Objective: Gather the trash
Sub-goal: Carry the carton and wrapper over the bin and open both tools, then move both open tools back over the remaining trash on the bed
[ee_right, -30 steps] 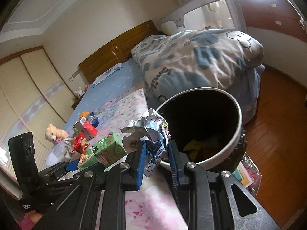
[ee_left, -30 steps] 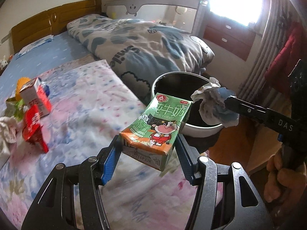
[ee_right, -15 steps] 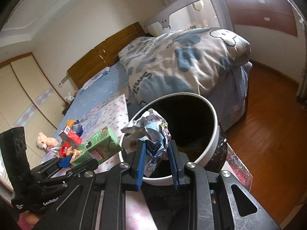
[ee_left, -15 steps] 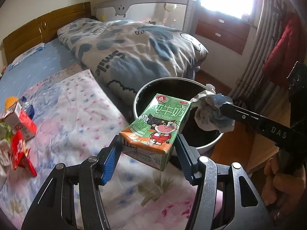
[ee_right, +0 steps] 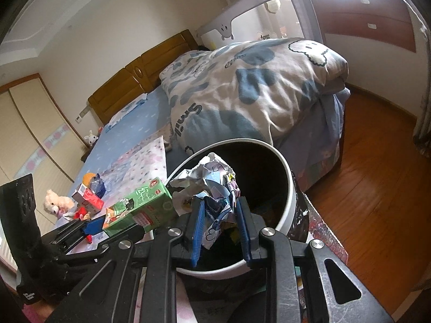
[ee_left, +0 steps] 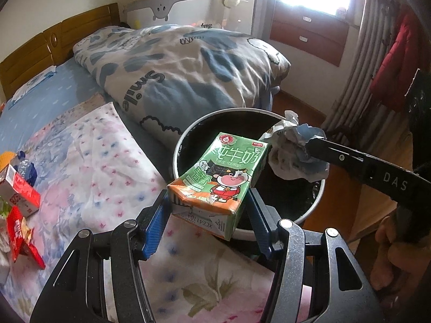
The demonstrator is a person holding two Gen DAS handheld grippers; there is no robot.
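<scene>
Left wrist: left gripper (ee_left: 208, 218) clamps green milk carton (ee_left: 219, 183) over bin (ee_left: 186, 137) rim by bed edge; right gripper (ee_right: 219, 215) pinches crumpled paper (ee_right: 212, 185) above bin opening.

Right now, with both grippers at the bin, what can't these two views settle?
- Trash bin contents: right wrist view, the crumpled paper and the right gripper cover the dark inside.
- Bin's base: left wrist view, milk carton and left gripper block it.
- Red packets on the bed: left wrist view, cut by the frame edge; print unreadable.
- Person's hand: left wrist view, mostly beyond the edge.
</scene>
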